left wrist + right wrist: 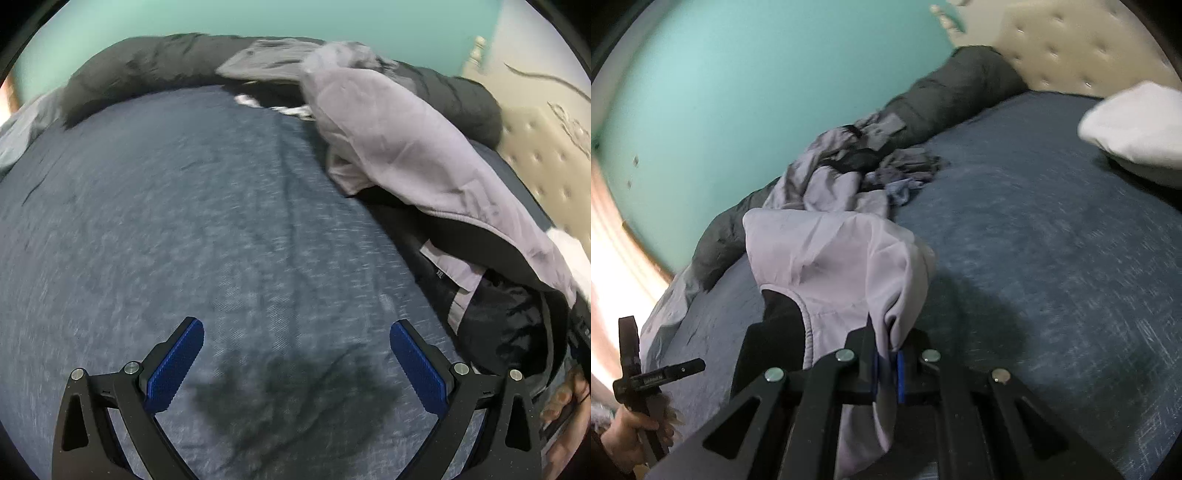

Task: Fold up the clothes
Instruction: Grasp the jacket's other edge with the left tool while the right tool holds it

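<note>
Right hand-held gripper (886, 363) pinches an edge of the lilac garment (834, 251), apparently lifting it off the bed (1052, 258) to spread it, while at nine o'clock the left hand-held gripper (295, 358) waits with jaws spread, holding nothing.

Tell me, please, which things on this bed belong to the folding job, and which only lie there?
Part of the job:
- lilac jacket, pinched in the shut right gripper
- left gripper, open over the blue bedspread
- heap of unfolded clothes

Only lying about:
- dark grey duvet roll
- white pillow
- tufted headboard
</note>
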The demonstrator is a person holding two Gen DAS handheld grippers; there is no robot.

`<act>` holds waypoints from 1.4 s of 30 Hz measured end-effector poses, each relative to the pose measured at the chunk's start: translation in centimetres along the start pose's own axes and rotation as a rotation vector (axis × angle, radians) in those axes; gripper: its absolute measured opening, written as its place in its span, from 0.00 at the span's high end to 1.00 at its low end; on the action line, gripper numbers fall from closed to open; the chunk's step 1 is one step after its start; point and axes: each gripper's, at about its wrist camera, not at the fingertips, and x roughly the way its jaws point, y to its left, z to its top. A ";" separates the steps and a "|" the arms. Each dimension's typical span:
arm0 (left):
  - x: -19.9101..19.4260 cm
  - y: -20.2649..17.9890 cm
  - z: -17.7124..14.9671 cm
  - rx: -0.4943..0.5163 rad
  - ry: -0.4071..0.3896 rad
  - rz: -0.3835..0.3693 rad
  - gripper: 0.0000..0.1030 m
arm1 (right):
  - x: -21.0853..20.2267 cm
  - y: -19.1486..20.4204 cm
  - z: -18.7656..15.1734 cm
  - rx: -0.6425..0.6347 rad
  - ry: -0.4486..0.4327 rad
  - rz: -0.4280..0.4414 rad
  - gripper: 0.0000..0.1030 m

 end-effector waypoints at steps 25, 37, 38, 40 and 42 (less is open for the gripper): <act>9.1 -9.4 8.7 0.047 -0.006 -0.202 0.00 | 1.4 -3.0 -0.2 0.038 0.025 -0.070 0.94; 10.8 -11.2 9.4 0.030 0.020 -0.293 0.32 | 1.8 -2.8 -0.4 0.039 0.038 -0.060 0.94; 10.9 -11.4 9.5 0.037 0.023 -0.298 0.36 | 1.8 -2.8 -0.4 0.040 0.039 -0.061 0.94; 11.3 -11.8 9.7 0.035 0.039 -0.316 0.45 | 1.8 -2.9 -0.3 0.044 0.039 -0.057 0.94; 11.7 -12.1 9.8 0.032 0.053 -0.337 0.48 | 1.7 -3.0 -0.3 0.048 0.038 -0.055 0.94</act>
